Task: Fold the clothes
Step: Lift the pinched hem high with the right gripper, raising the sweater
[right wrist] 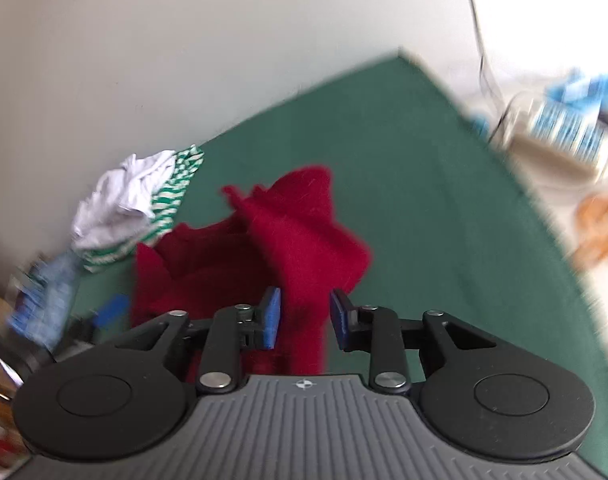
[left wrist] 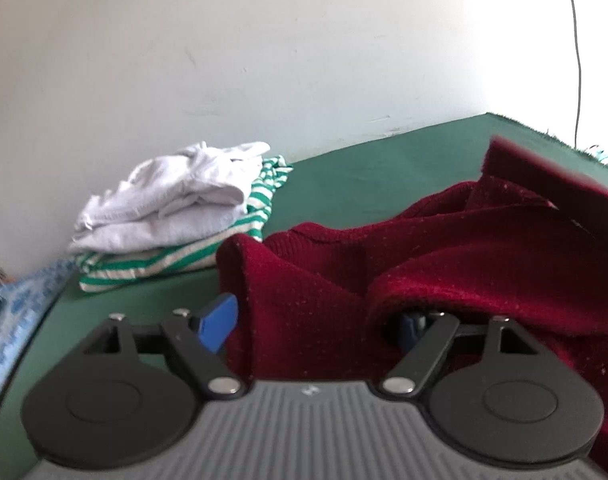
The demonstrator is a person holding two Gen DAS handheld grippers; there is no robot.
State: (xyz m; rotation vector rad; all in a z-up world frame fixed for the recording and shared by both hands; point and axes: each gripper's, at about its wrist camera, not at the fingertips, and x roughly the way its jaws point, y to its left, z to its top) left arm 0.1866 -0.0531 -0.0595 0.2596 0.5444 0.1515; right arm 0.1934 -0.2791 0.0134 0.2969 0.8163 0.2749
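Both claws apart, left gripper (left wrist: 315, 320) and right gripper (right wrist: 302, 316) loose around the dark red knitted sweater (right wrist: 264, 248); I'd flatten it on the green table cover (right wrist: 423, 200) first

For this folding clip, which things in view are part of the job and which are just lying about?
Part of the job:
- red sweater
- stack of white top on green-striped top
- green table
- left gripper, jaws wide, sweater over them
- right gripper, jaws apart around sweater cloth

Lying about:
- blue patterned cloth
- cable on the wall
- blurred blue-and-white clutter beyond the table
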